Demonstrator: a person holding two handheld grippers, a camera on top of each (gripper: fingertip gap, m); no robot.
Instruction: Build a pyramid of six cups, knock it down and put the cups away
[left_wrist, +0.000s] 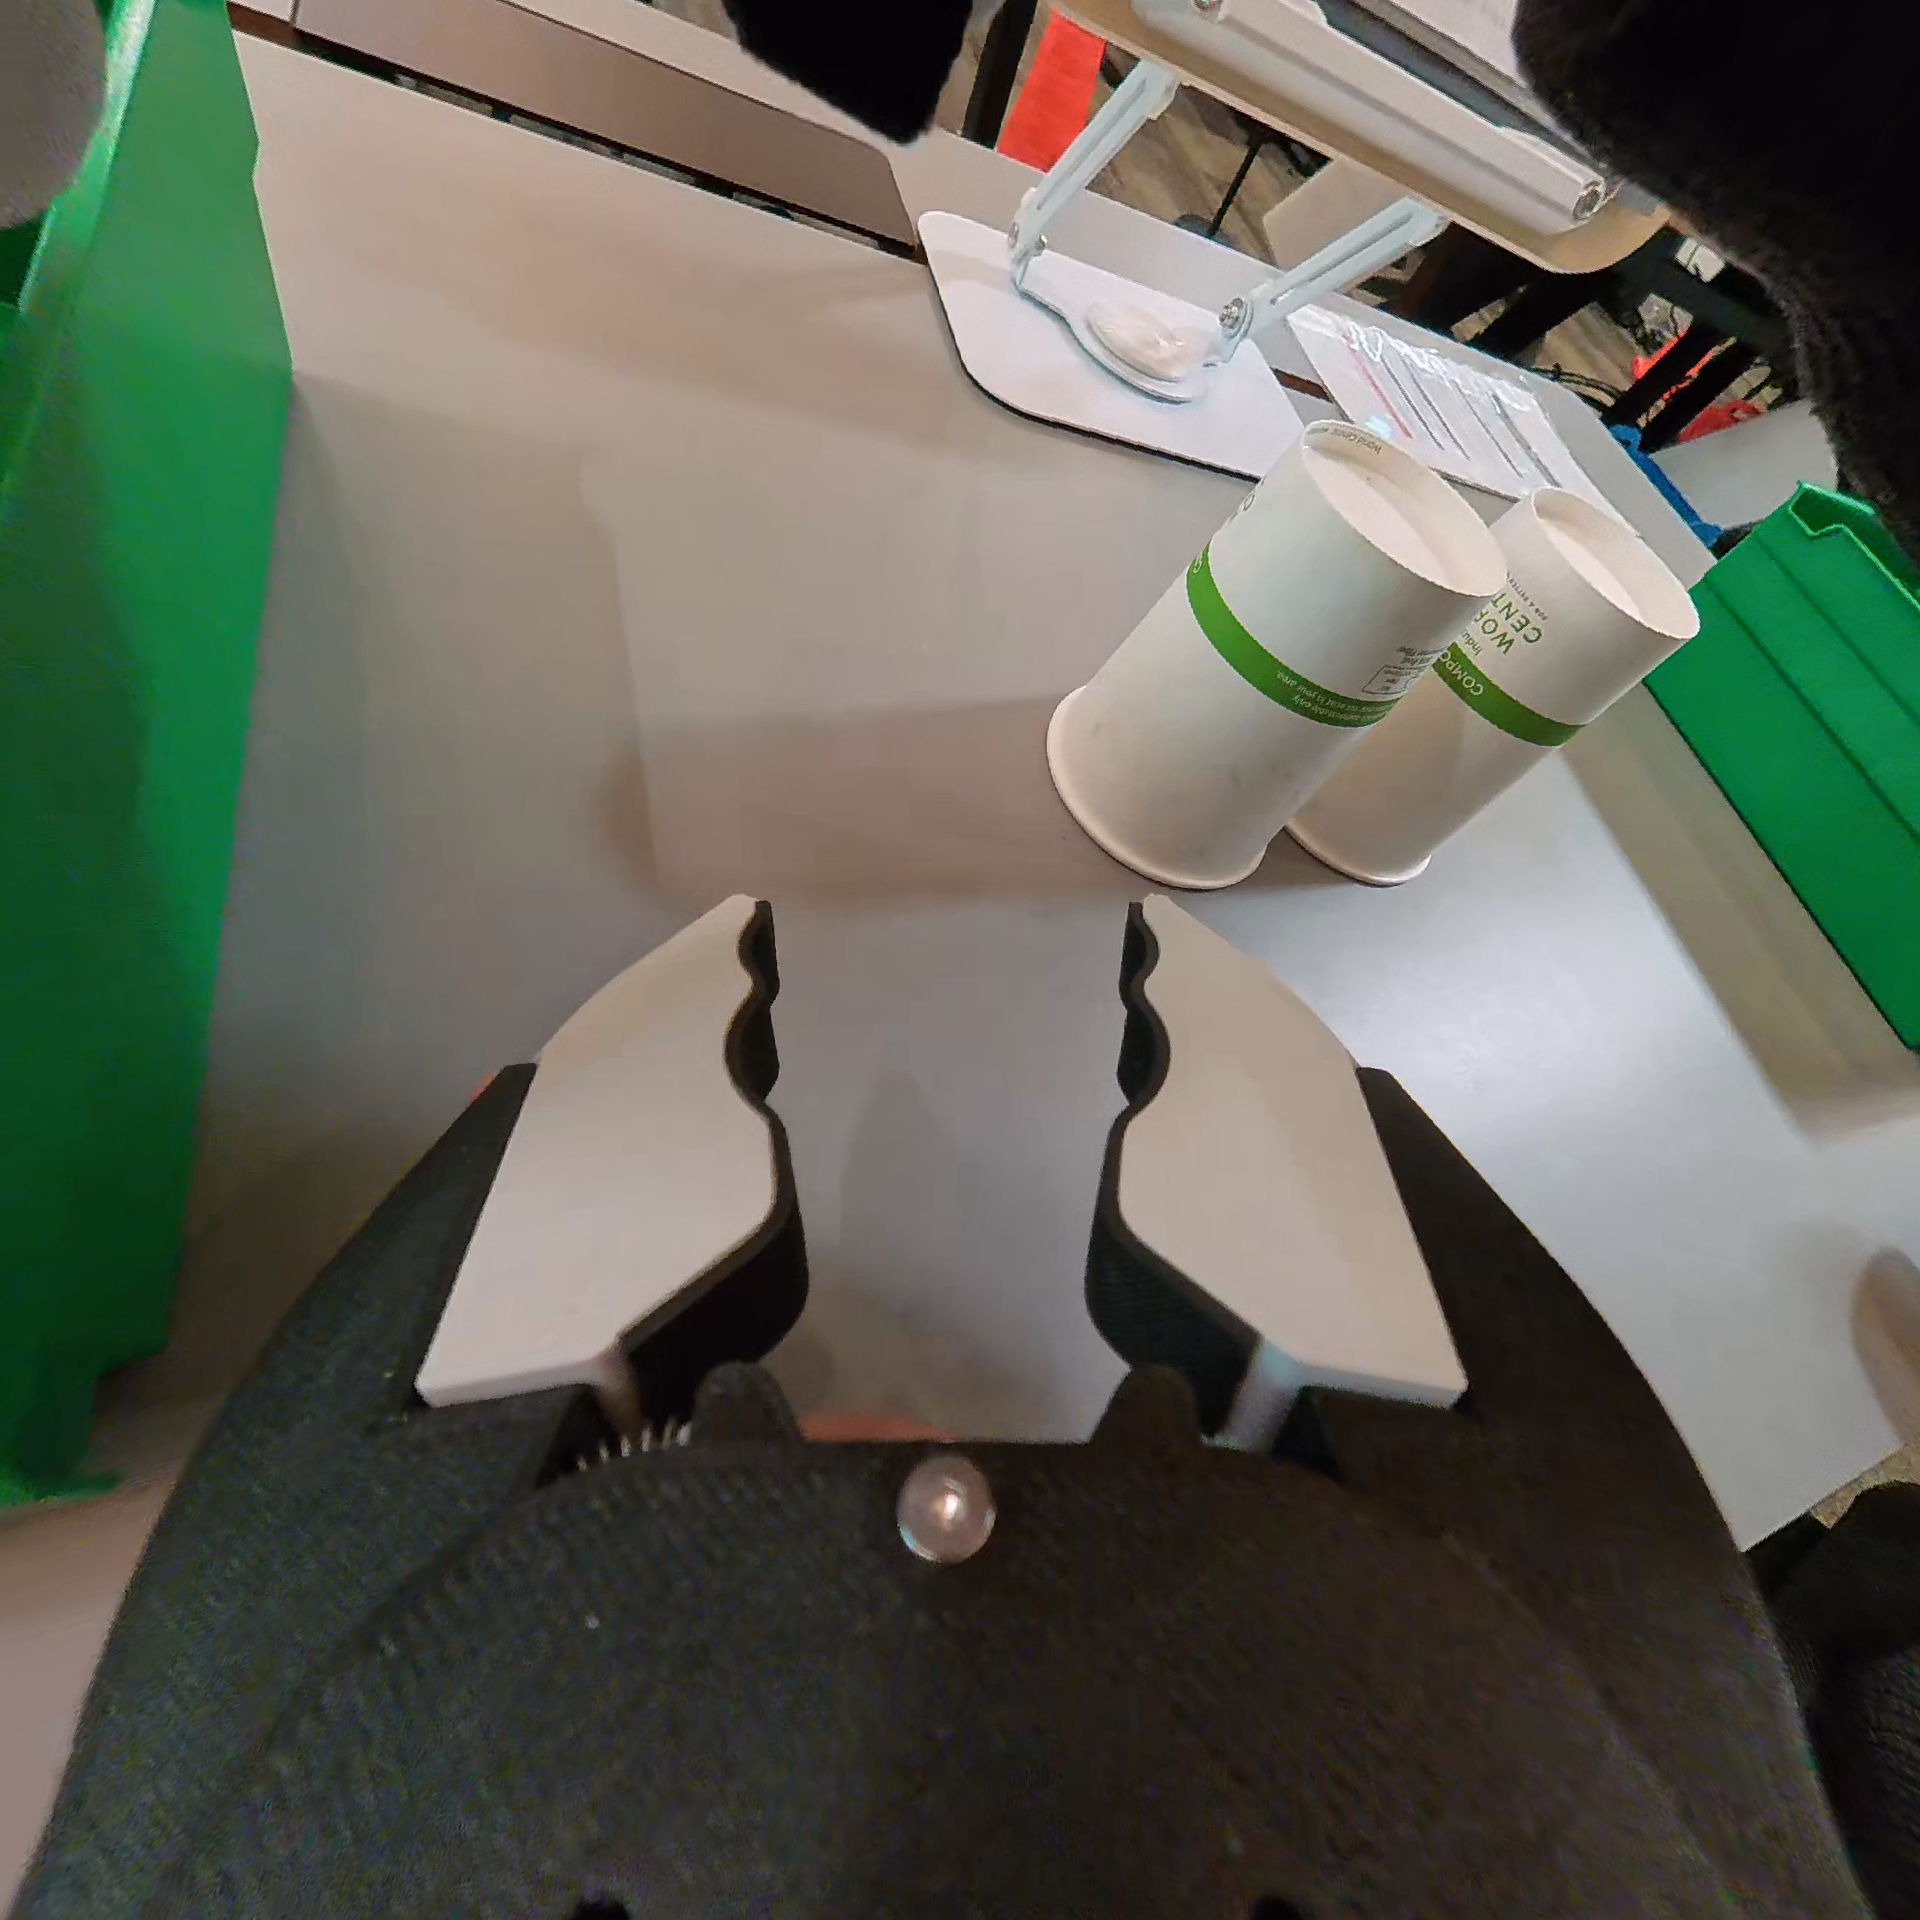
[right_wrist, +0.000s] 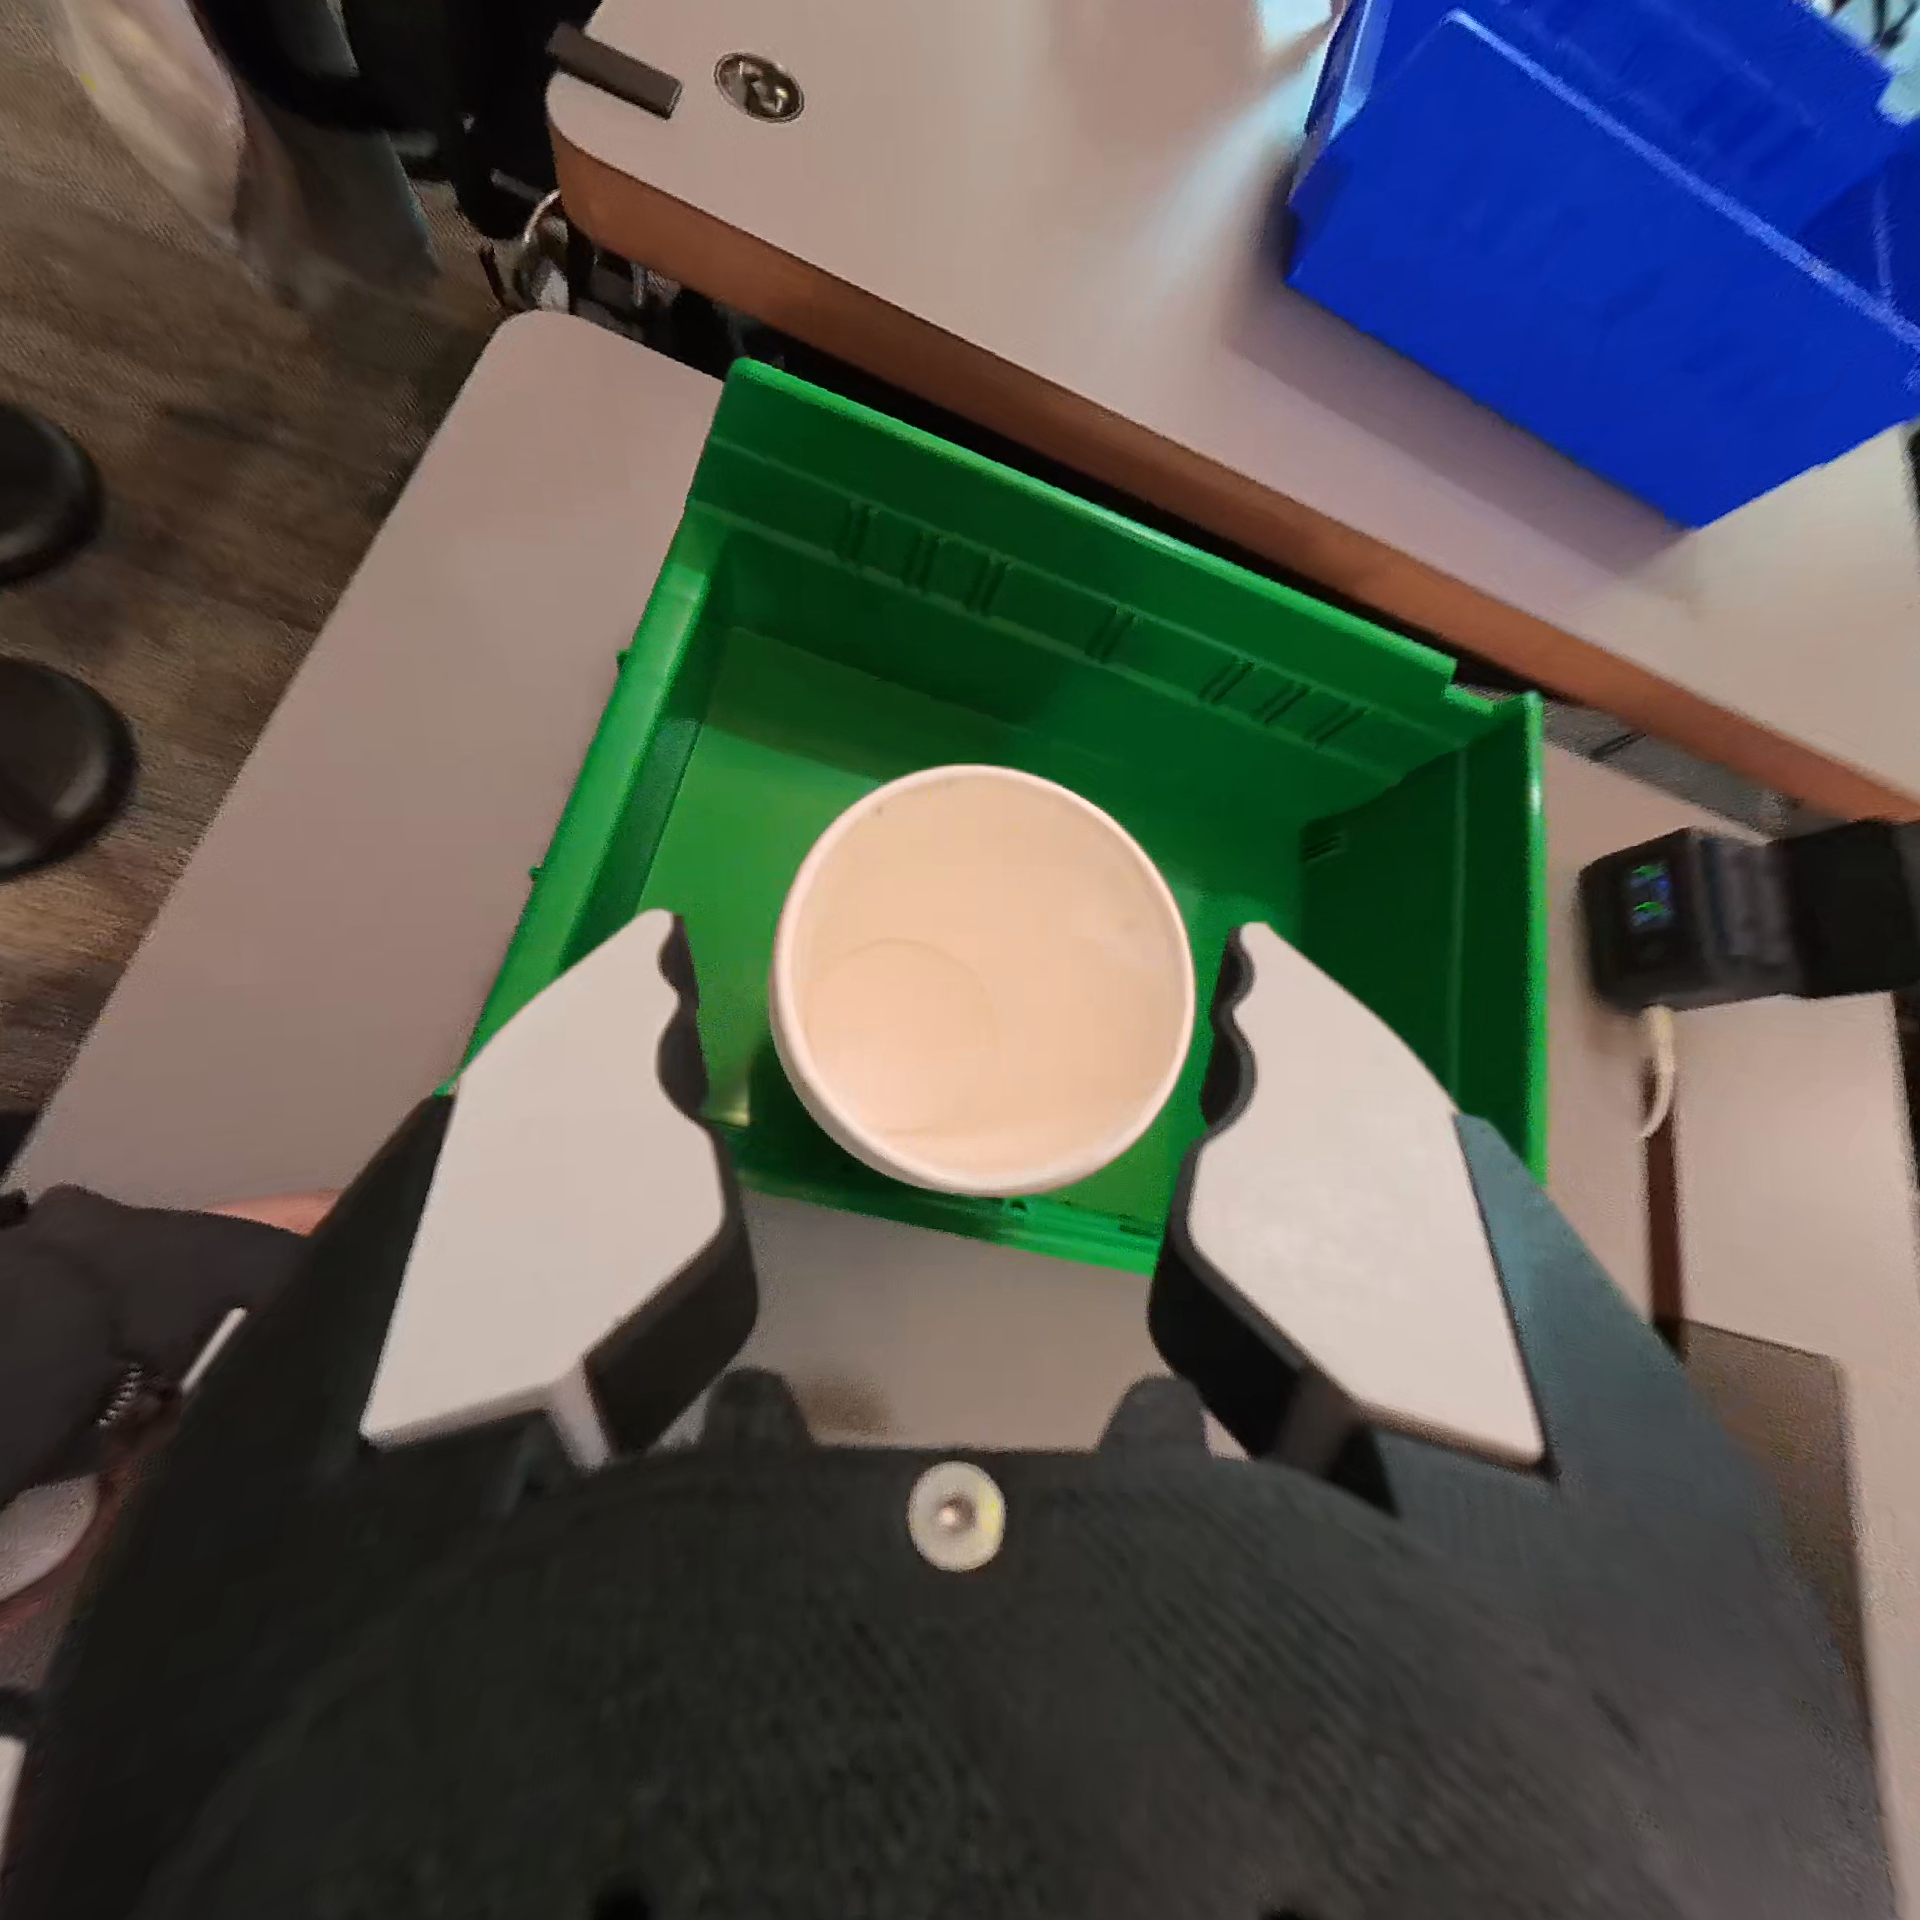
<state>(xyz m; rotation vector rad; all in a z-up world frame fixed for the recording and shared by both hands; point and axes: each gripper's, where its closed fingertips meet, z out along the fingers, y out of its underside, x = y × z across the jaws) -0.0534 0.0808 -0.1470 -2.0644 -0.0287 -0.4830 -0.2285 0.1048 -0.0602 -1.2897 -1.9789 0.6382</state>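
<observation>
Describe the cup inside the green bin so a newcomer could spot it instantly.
Find the open-topped green bin on the grey table, below the blue bin. A single white paper cup stands upright inside, mouth up and empty, between the open right gripper fingers. Nothing else is in the bin.

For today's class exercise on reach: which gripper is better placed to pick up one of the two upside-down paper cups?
Probably the left gripper: it is open over bare table, with the two upside-down paper cups just ahead to its right. The right gripper is open above an upright cup in the green bin.
</observation>
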